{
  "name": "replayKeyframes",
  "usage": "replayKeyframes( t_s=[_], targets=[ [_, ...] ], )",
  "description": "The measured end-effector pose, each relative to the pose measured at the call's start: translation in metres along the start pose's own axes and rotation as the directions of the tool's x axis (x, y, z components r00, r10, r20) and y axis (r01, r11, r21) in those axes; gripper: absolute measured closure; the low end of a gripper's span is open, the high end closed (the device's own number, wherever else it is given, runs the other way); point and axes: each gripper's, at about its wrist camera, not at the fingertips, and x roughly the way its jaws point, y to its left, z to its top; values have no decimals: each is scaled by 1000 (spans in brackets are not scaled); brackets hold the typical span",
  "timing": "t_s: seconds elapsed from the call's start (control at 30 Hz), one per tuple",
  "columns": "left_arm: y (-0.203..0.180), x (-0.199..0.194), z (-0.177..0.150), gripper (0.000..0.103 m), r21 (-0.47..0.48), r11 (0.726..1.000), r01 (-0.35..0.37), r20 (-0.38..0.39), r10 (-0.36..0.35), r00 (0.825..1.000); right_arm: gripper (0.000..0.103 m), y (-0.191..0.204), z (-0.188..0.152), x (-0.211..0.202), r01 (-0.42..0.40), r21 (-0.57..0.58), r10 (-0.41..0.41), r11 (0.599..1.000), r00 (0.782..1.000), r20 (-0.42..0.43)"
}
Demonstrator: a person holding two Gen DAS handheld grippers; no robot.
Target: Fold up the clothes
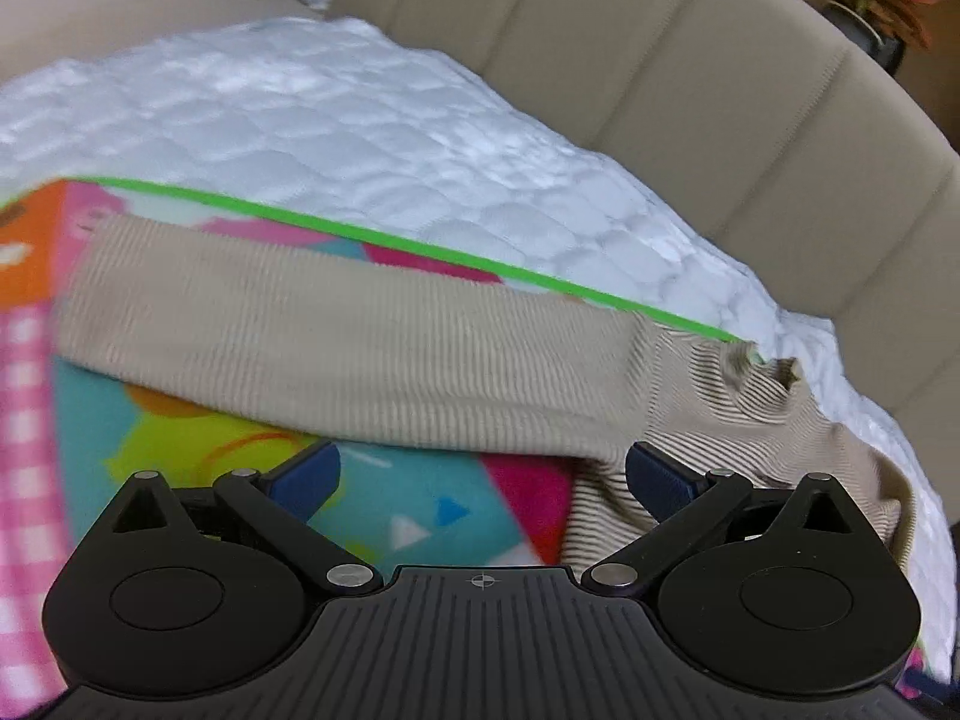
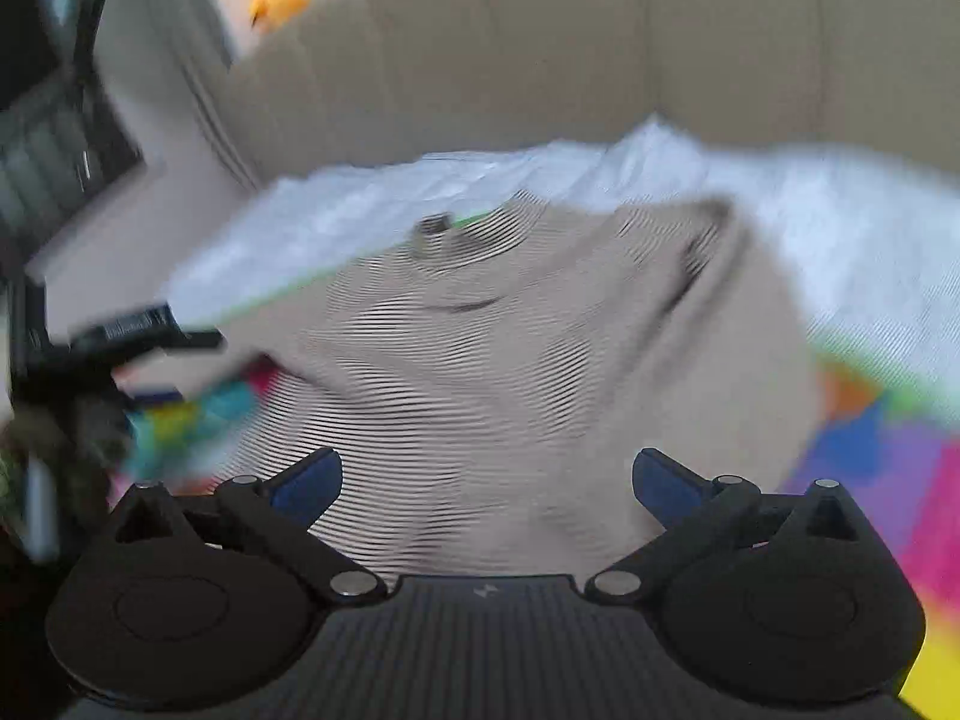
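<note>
We work on a bed backed by a tan padded headboard with vertical channels, its white quilted mattress cover spread wide beneath everything. On that lies our bright multicoloured play mat with a green edge. Across the mat stretches the beige ribbed knit sweater, one long sleeve laid flat toward the left in the left wrist view, its collar and body bunched near the mat's far edge in the blurred right wrist view. Our left gripper hangs above the mat and the sweater's edge, blue pads spread wide, gripping nothing. Our right gripper hovers over the sweater's body, fingers fully apart and empty.
</note>
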Motion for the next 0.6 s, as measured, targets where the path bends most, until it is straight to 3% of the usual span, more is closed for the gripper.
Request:
replayKeyframes(
  t_s=[0.07,0.17,0.3,0.4,0.43,0.5,0.57,0.6],
  targets=[
    [16,-18,5,0,-27,999,-19,13,20,1000,0,3,-12,20,-27,37,29,999,998,-54],
    [42,-46,14,0,23,998,-58,36,57,998,0,7,-28,43,-12,-24,9,1000,994,-113],
    [81,-66,23,0,92,975,-202,59,197,979,0,6,-26,45,-15,-17,13,1000,993,-120],
    [119,-58,27,0,-120,988,-93,-2,93,996,0,-7,-26,38,-49,61,56,997,992,-110],
    [131,-54,28,1,-209,977,-47,-7,46,999,0,-9,-26,38,-58,77,66,995,992,-106],
    [144,-40,27,9,-349,937,-18,0,19,1000,0,-10,-25,41,-64,85,72,994,992,-100],
    [147,-22,26,27,-424,905,-35,-16,32,999,0,-6,-28,42,-53,64,59,997,993,-98],
    [149,-13,26,28,-459,887,-45,-25,38,999,0,-1,-29,40,-41,38,45,998,994,-99]
  ],
)
